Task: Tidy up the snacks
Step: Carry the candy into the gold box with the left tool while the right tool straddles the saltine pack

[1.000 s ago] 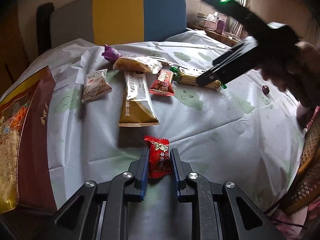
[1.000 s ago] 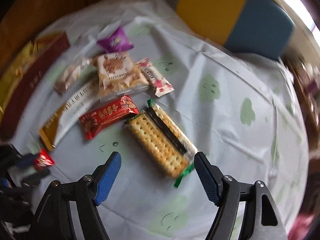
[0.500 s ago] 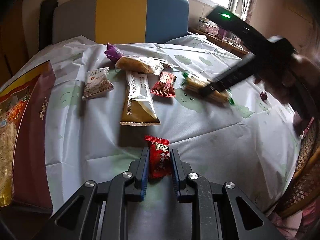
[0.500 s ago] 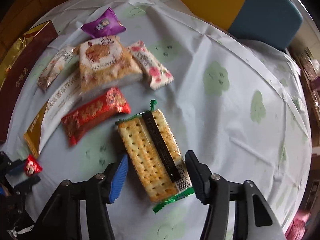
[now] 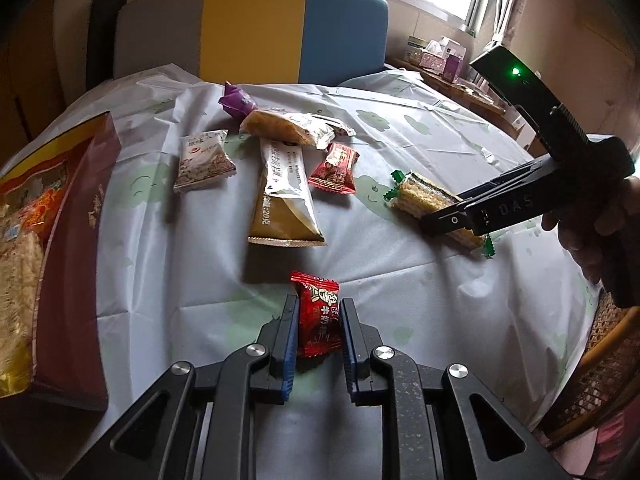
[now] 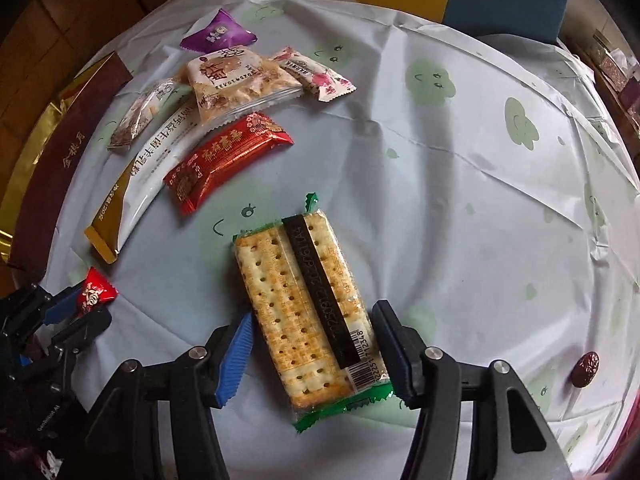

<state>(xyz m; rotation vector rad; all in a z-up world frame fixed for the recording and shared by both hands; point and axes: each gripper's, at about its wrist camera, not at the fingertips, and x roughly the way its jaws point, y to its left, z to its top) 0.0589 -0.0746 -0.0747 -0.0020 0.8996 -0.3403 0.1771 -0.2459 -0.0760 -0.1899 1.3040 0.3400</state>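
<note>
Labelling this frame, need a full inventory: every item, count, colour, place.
cracker pack: 1, clear with green ends, between the right jaws
small red candy: 1, red, pinched in the left gripper
red bar wrapper: 1, red, mid-cloth
long sachet: 1, white and gold, left of red bar
biscuit bag: 1, clear, overlapping the sachet
purple candy: 1, far side
pink-white pack: 1, beside the biscuit bag
small nut pack: 1, white
big bag: 1, maroon and gold, left edge
dark date: 1, right edge
tablecloth: 1, white, green prints
left gripper: shut
right gripper: jaws have just closed in, then eased out slightly; they flank the pack, left pad clear of it
</note>
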